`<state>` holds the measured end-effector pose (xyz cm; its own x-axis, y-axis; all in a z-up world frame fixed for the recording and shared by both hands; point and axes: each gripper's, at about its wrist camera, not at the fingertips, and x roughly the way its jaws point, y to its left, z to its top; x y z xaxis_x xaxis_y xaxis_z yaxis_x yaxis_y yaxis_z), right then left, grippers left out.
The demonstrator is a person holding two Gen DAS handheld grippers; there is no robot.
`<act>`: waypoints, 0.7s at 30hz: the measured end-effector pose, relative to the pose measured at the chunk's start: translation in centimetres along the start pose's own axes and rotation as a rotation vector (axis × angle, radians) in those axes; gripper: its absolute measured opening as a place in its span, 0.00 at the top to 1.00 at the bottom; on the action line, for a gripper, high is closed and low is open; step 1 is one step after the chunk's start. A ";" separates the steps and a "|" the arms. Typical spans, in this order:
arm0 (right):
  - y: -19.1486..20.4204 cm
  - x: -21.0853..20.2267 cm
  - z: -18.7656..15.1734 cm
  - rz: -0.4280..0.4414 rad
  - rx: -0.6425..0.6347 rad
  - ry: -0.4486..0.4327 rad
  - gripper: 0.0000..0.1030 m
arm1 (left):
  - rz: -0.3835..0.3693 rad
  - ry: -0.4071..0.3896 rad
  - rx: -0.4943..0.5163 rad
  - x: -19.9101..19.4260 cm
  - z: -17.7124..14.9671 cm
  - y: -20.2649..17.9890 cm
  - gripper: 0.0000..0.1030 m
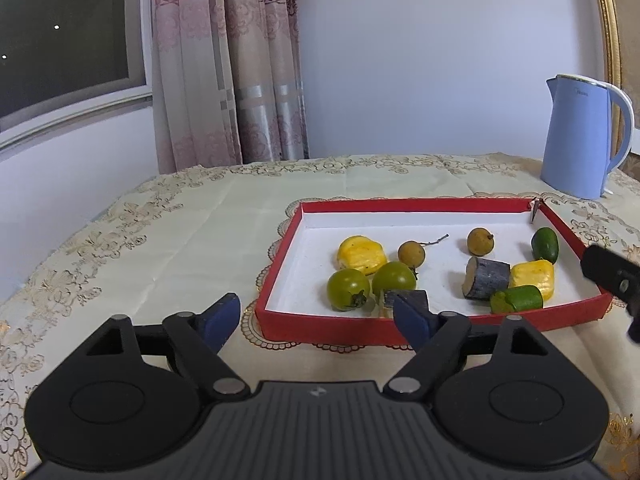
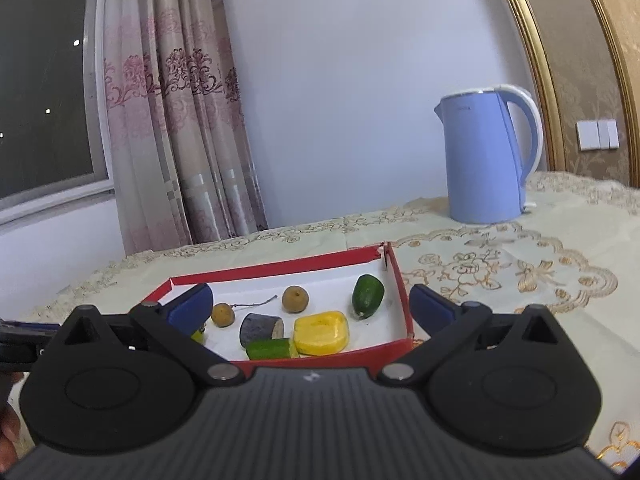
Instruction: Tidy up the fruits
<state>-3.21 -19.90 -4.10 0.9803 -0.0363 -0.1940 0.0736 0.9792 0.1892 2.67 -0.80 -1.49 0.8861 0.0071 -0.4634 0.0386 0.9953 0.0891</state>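
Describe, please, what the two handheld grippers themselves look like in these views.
Both the left gripper and the right gripper look alike: matte black ribbed bodies, two round black discs, black linkage arms with silver pins, blue fingers, and a small pale logo centred on top.

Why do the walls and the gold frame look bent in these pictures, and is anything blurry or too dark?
Left wrist view: the fisheye lens bows the window and gold frame; the red tray and its fruit are sharp, evenly lit, with soft shadows. Right wrist view: the same bending on the gold frame; the blue kettle is clear; corners darken; the window is black with small bright specks.
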 end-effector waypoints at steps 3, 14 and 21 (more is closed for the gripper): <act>0.6 -0.3 -0.1 -0.027 -0.021 0.021 0.00 | 0.018 -0.014 0.003 -0.5 0.1 -0.4 0.18; 2.3 0.5 0.1 -0.138 -0.067 0.080 0.00 | 0.010 -0.022 0.014 -1.9 -0.1 -1.0 0.14; 2.7 0.5 0.3 -0.136 -0.052 0.093 0.00 | 0.022 -0.047 0.012 -3.0 0.0 -1.0 0.13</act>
<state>-2.41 -17.32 -3.37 0.9406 -0.1525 -0.3034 0.1922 0.9757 0.1054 -0.04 -1.83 -0.22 0.9076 0.0240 -0.4192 0.0244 0.9937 0.1097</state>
